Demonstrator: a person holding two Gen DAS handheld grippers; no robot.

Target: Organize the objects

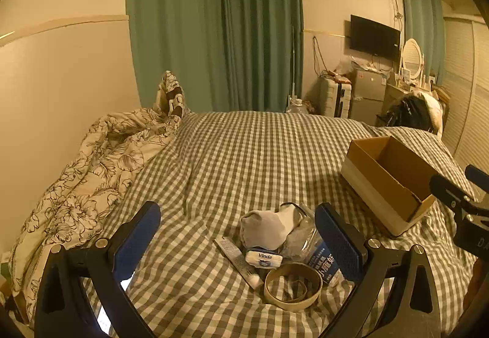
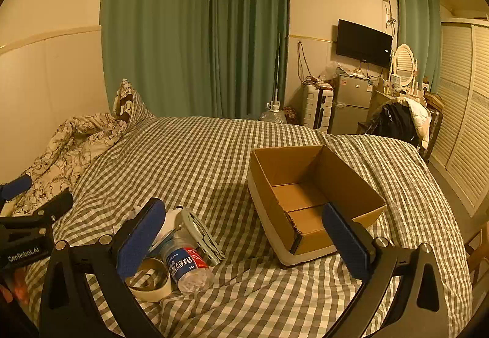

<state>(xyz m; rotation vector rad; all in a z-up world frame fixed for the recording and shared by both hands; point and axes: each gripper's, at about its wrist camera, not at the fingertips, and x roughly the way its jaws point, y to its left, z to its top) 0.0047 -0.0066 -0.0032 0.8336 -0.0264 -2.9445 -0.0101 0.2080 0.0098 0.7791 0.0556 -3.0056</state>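
An open, empty cardboard box (image 2: 308,194) sits on the checked bed; it also shows in the left wrist view (image 1: 391,182). A small pile lies to its left: a grey sock (image 1: 266,229), a Vinda tissue pack (image 1: 264,258), a tube (image 1: 237,261), a tape ring (image 1: 293,286), a clear plastic jar with a blue label (image 2: 188,264) and a grey hanger-like clip (image 2: 198,234). My left gripper (image 1: 241,243) is open, its jaws either side of the pile. My right gripper (image 2: 244,240) is open and empty, between the pile and the box's near corner.
A crumpled floral duvet (image 1: 79,185) lies along the bed's left side by the wall. Green curtains (image 1: 214,26) hang behind. A small fridge (image 2: 351,105), suitcase, TV and a chair with clothes (image 2: 400,121) stand beyond the bed at right.
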